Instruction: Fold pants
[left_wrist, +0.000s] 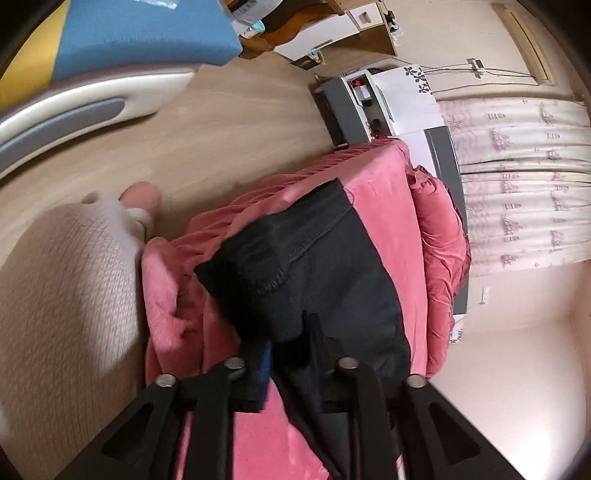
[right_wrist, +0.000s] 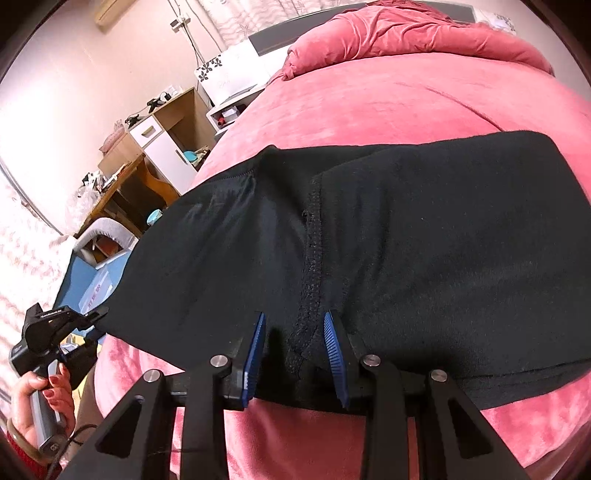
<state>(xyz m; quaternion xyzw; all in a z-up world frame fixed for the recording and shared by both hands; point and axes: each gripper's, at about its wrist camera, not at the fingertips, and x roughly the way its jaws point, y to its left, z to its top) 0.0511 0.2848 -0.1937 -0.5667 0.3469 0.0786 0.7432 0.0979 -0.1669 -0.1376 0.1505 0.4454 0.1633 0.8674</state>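
On the pink bed, in our left wrist view, the black pants lie across the cover, one bunched end raised toward our left gripper. Its fingers stand narrow with dark fabric running between them, but blur keeps us from telling whether the pads press on the cloth. A person's pale knit trouser leg and foot show beside the bed on the wooden floor. In our right wrist view, the pants spread wide over the bed, a stitched seam running down to the near edge. Our right gripper sits there with blue-padded fingers set narrowly apart, either side of the seam fold; we cannot tell whether they touch the fabric. At lower left a hand holds the left gripper at the pants' edge.
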